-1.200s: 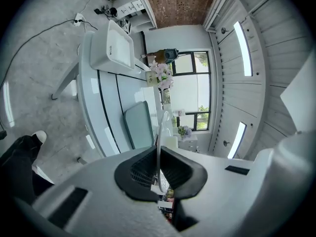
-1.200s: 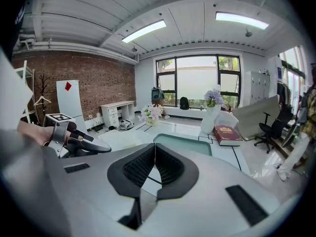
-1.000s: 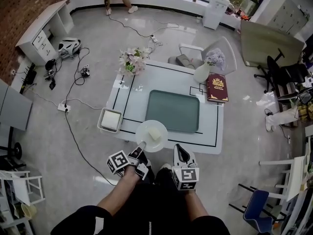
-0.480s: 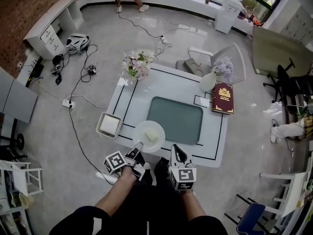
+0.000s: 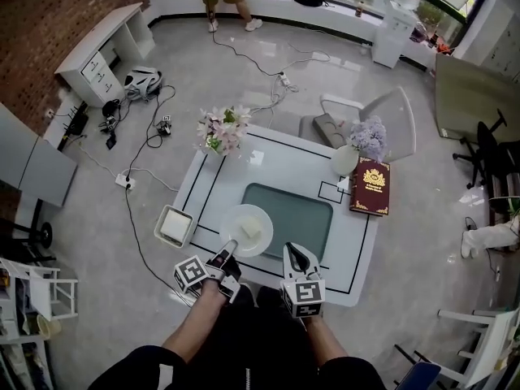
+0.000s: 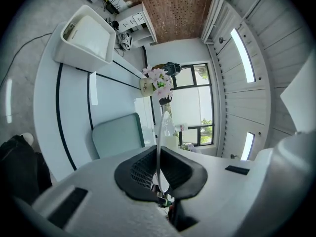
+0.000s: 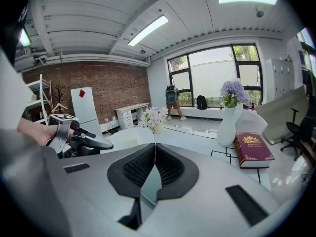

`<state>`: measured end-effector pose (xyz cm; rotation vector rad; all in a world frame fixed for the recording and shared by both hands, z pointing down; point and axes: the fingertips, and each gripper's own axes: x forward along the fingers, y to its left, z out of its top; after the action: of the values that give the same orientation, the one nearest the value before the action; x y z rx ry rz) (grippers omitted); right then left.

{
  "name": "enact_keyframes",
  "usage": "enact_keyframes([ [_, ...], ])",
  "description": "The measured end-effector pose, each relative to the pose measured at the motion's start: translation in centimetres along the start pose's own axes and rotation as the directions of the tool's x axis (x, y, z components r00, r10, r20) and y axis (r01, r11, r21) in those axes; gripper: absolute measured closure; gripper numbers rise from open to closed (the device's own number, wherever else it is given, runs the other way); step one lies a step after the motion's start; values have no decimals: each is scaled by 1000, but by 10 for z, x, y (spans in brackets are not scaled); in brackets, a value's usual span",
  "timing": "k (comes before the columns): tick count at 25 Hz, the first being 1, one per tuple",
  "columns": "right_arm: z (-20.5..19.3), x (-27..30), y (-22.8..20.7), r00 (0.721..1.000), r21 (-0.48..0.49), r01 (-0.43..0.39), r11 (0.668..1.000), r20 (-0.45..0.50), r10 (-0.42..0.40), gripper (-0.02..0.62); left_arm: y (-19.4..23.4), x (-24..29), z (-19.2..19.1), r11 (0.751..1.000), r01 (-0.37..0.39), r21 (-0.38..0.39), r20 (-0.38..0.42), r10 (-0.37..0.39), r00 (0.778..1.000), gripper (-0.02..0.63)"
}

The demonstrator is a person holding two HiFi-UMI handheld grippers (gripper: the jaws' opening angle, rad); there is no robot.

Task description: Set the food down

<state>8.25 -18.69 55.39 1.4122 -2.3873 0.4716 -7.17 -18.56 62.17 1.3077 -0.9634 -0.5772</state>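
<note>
We clamp the left gripper [image 5: 230, 249] on the plate [image 5: 232, 220] rim, keeping the food [image 5: 249, 229] level over the table [image 5: 268, 165]. The right gripper [image 5: 292, 253] is closed and empty.

From my remote seat I saw black sleeves [image 5: 142, 362] on both arms and dark clothing below them – nothing else worn that I could make out. The left gripper [image 5: 231, 245] and the right gripper [image 5: 291, 250] had pale grey-white shells with black tapering jaws, and each carried a marker cube [image 5: 192, 273] faced with black-and-white squares. Up close the right one's pads [image 7: 137, 169] were black and finely ribbed – dark rectangular slots marked its shell
</note>
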Motion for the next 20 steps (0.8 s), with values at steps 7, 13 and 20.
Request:
enact_keyframes([
  [7,7,2,-30,1000,29,13,999,-5,-13,586,-13,35,-1,1000,-9,16,-10,9,1000,589],
  [13,8,2,-55,997,29,78,997,-27,-77,586,-19,64,-11,1000,-5,23,-71,7,997,589],
  [20,6,3,-66,992,48,120,992,-31,-119,586,-18,88,-20,1000,-6,27,-137,9,991,589],
])
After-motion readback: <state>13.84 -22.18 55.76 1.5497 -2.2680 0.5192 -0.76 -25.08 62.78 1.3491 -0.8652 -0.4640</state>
